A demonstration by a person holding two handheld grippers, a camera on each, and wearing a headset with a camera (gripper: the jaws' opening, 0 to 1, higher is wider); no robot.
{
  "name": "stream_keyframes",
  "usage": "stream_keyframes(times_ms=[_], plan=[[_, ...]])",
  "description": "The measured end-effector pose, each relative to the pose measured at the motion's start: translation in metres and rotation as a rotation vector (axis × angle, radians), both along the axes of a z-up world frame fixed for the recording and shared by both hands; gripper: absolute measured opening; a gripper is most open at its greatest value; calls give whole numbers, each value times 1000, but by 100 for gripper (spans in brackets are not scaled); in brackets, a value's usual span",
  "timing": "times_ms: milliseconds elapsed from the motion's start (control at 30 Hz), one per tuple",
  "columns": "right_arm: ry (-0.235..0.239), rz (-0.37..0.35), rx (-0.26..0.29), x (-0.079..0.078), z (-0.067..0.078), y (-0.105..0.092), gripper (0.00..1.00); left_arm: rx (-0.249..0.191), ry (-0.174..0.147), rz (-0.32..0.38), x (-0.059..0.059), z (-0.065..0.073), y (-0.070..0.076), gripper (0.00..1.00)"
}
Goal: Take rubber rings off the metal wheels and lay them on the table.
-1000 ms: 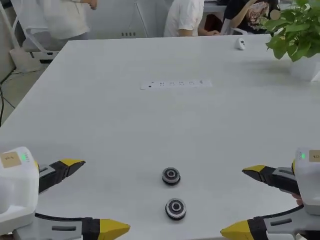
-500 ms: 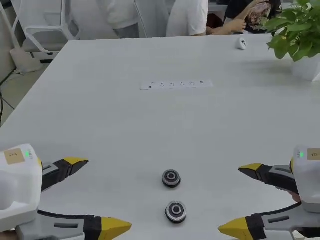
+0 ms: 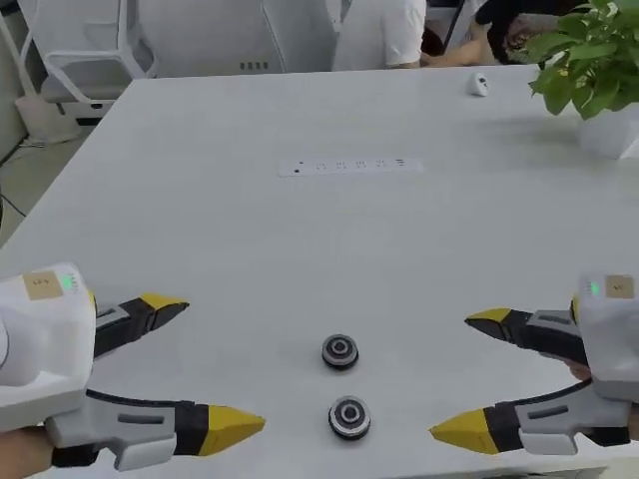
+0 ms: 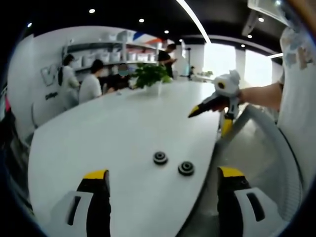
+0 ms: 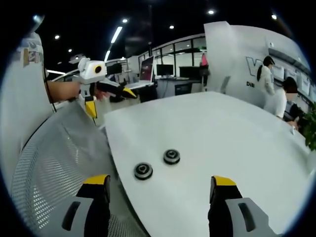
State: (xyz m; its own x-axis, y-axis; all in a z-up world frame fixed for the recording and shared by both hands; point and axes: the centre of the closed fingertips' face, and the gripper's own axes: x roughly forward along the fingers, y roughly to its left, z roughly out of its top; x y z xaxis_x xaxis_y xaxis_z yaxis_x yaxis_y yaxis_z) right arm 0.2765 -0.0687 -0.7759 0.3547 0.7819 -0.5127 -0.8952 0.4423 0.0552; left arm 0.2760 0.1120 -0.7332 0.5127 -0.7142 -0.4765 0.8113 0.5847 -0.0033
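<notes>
Your two wheels lie flat on the white table [image 3: 300, 249], low in the middle of the head view, the upper wheel [image 3: 339, 352] just above the lower wheel [image 3: 349, 417], close but apart. Each is a small round disc with a pale metal hub, dark at its centre, and a dark rubber ring [image 3: 325, 353] around its rim. Your left gripper [image 3: 222, 364], at lower left, has its yellow-tipped jaws spread wide, holding nothing. Your right gripper [image 3: 449, 376], at lower right, is spread wide and empty too. The wheels sit between the grippers, touched by neither. A power strip [image 3: 349, 166] lies higher up the table, and a green plant [image 3: 584, 60] stands at upper right.
</notes>
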Motion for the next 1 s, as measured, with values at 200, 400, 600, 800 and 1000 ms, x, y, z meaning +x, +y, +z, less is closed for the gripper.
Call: stream_keyframes(times_ms=[200, 400, 600, 800, 1000], plan=[[-9, 26, -3, 0, 0, 7, 79, 3, -3, -14, 2, -1, -3, 89], [-14, 57, -8, 3, -2, 14, 76, 6, 5, -36, 5, -5, -7, 86], [-13, 79, -4, 6, -3, 19, 72, 7, 14, -57, 9, -9, -12, 84], [-17, 101, -22, 12, -10, 23, 68, 10, 12, -90, 14, -12, -22, 79], [-12, 144, -34, 10, -16, 33, 66, 14, 23, -127, 17, -21, -30, 75]])
